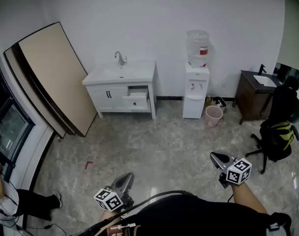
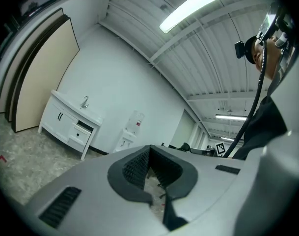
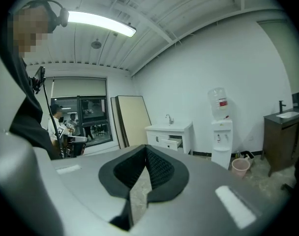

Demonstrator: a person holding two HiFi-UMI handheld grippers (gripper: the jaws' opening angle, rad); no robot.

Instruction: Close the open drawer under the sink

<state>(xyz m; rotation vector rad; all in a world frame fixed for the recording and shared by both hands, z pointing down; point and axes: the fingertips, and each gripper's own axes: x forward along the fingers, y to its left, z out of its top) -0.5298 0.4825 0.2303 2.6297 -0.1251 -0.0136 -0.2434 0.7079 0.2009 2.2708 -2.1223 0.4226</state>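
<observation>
A white sink cabinet (image 1: 122, 90) stands against the far wall, and its upper right drawer (image 1: 136, 97) is pulled out. My left gripper (image 1: 123, 182) and right gripper (image 1: 219, 158) are held low and near me, far from the cabinet across the marble floor. Both look shut, with nothing between the jaws. The left gripper view shows its gripper (image 2: 148, 167) with the cabinet (image 2: 66, 118) and open drawer (image 2: 83, 130) small at the left. In the right gripper view the gripper (image 3: 145, 170) points toward the cabinet (image 3: 168, 133) and drawer (image 3: 174, 142).
Large boards (image 1: 48, 77) lean on the left wall next to the cabinet. A water dispenser (image 1: 196, 87) and pink bucket (image 1: 213, 115) stand right of it. A dark vanity (image 1: 254, 95) and an office chair (image 1: 276, 134) are at the right. A person (image 1: 7, 200) sits at lower left.
</observation>
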